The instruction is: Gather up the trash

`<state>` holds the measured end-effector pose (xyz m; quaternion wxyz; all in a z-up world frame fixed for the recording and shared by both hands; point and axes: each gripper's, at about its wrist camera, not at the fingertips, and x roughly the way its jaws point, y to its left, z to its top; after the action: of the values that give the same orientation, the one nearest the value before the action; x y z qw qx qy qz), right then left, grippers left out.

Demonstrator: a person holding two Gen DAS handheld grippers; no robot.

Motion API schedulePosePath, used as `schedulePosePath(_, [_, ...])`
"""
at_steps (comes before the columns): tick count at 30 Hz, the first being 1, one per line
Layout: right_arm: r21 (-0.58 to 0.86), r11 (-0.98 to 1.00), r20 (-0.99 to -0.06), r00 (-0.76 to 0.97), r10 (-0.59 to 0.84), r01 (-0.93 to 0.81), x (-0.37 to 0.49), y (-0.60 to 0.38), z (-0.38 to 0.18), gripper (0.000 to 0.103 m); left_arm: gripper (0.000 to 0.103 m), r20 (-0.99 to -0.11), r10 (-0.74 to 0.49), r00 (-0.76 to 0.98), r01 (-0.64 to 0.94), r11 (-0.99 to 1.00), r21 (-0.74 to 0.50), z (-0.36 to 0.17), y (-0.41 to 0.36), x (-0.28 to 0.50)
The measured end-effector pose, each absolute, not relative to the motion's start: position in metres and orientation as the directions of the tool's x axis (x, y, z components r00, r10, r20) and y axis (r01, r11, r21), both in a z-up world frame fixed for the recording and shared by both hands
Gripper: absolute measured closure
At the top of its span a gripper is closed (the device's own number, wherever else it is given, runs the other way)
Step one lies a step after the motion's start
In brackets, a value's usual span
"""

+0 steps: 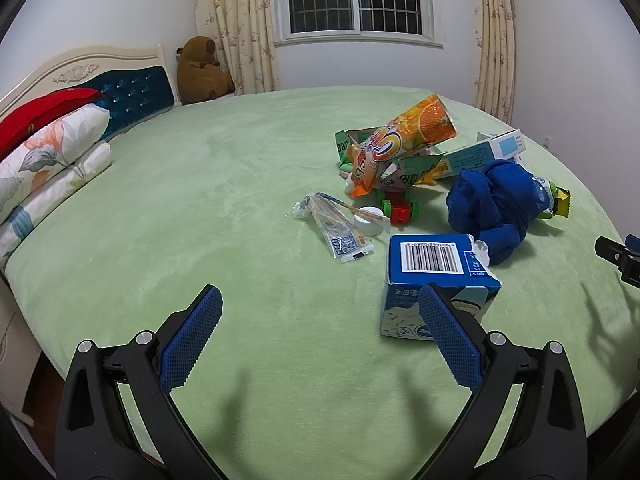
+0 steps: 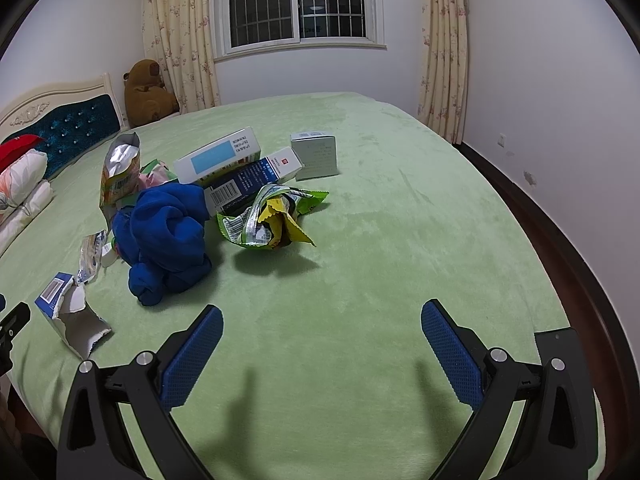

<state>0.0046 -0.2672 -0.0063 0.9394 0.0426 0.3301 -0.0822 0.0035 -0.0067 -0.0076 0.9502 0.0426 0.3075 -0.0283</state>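
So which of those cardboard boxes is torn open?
The blue barcode box, nearest the left gripper: its end is ripped ragged, showing the white inside. The other boxes farther back look intact.

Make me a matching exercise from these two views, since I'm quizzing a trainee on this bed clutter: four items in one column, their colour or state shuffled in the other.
Items:
1. torn carton
2. bundled cloth
3. orange snack bag
4. plush toy

Descriptions:
A. brown, sitting beside the headboard
B. dark blue, knotted up among the trash
C. blue and white, barcode facing up, one end ripped open
D. printed with citrus slices, propped up on the pile

Pairs: 1-C, 2-B, 3-D, 4-A
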Motion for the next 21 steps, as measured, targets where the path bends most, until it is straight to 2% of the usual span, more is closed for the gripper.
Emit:
schedulePosePath(9, [0.025, 0.983, -0.628, 0.768, -0.127, 0.182, 0.0038, -0.2677, -0.0063, 0.005, 0.007, -0.580, -0.095, 0.809, 0.130, 0.991, 0.019, -0.0046, -0.0096, -0.0006])
schedulePosePath(21, [0.025, 0.983, -0.630, 0.767, -0.126, 0.182, 0.0027, -0.2697, -0.0078, 0.005, 0.007, -0.580, -0.111, 0.807, 0.146, 0.989, 0.013, -0.0044, -0.0122, -0.0004])
